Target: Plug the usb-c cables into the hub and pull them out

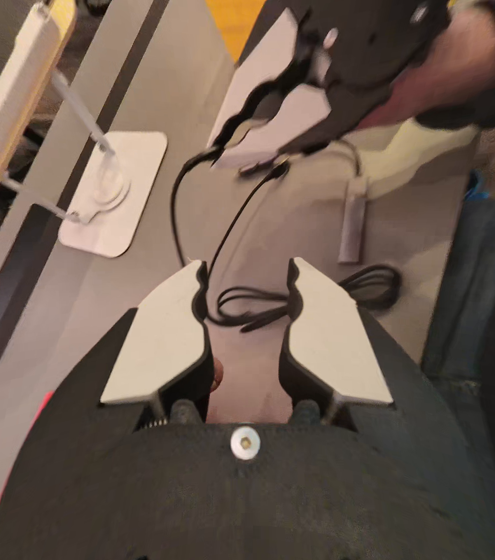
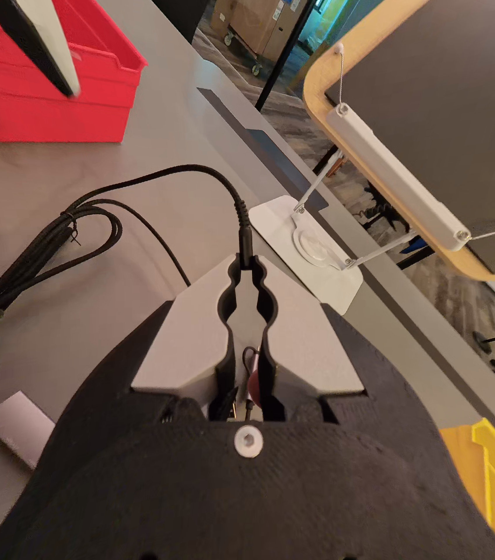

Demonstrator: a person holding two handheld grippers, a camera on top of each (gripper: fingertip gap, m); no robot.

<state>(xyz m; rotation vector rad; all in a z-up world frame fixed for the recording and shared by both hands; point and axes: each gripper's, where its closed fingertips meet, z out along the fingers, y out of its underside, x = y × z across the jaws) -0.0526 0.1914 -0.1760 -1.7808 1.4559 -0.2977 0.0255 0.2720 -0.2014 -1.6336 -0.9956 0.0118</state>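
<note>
On the grey desk (image 2: 58,169) a red bin (image 2: 52,100) sits at ten o'clock in the right wrist view, a yellow bin (image 2: 494,491) at four, and a white stand base (image 2: 306,251) at the far edge, about one o'clock. The right hand-held gripper (image 2: 247,263) is clamped on the plug of a black usb-c cable (image 2: 191,169), which arcs back toward nine o'clock to a tied coil (image 2: 58,242). The grey hub (image 2: 12,424) lies at eight o'clock, partly behind the gripper body. The left hand-held gripper (image 1: 247,272) has its fingers apart, holding nothing; a second cable (image 1: 234,221) runs up past its left fingertip, and the hub (image 1: 352,224) lies at one o'clock.
</note>
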